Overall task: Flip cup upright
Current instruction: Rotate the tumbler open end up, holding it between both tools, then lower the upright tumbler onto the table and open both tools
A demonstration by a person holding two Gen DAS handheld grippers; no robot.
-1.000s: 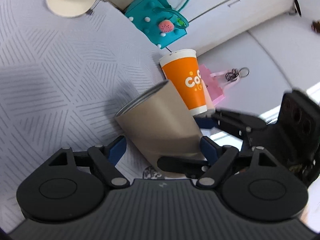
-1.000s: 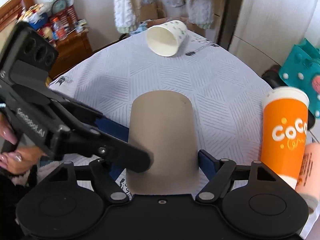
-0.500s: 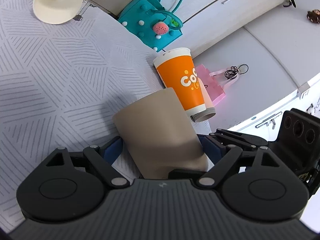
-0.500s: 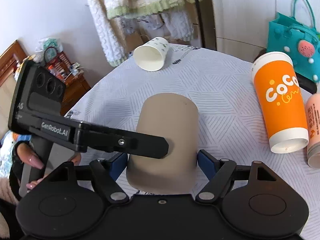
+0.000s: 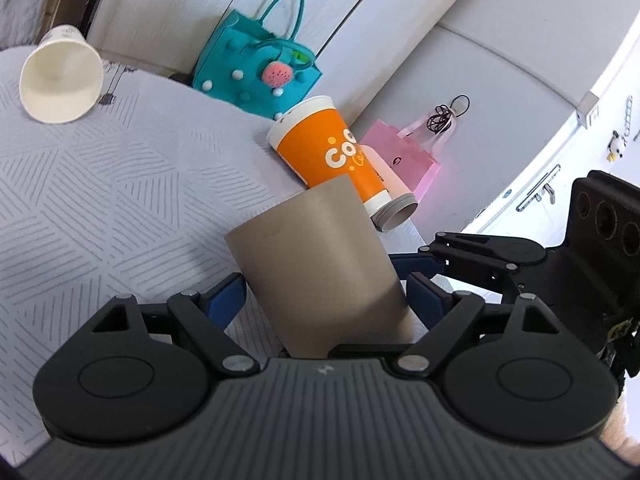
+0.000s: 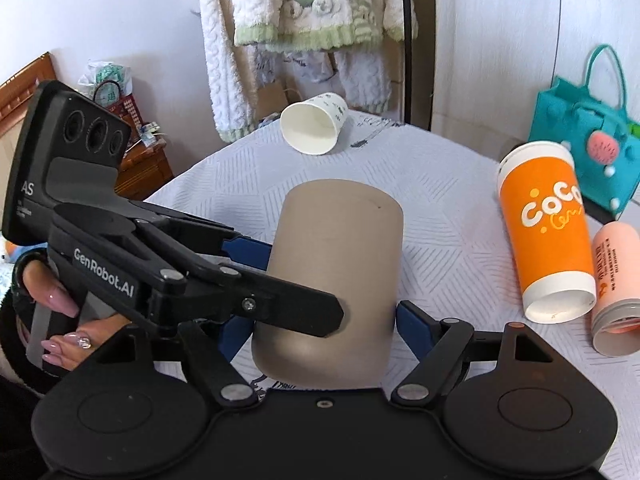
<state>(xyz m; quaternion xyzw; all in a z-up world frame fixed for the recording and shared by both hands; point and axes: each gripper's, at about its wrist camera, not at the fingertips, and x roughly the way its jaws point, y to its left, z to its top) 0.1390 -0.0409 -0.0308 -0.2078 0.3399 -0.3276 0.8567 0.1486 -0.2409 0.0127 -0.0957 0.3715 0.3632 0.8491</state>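
Orange "CoCo" cup (image 6: 547,229), "GenRobot.AI" left claw (image 6: 280,280)

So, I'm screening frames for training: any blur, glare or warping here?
Left wrist view: white cup slightly smeared, bright glare at the right edge, cabinet lines bowed. Right wrist view: sharp, brown cup evenly lit, black corners from the fisheye.

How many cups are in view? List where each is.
3. The tan cup is nearest the cameras; the orange cup lies right of it; the white paper cup lies at the far edge. Others may be hidden. Pink bottle excluded.
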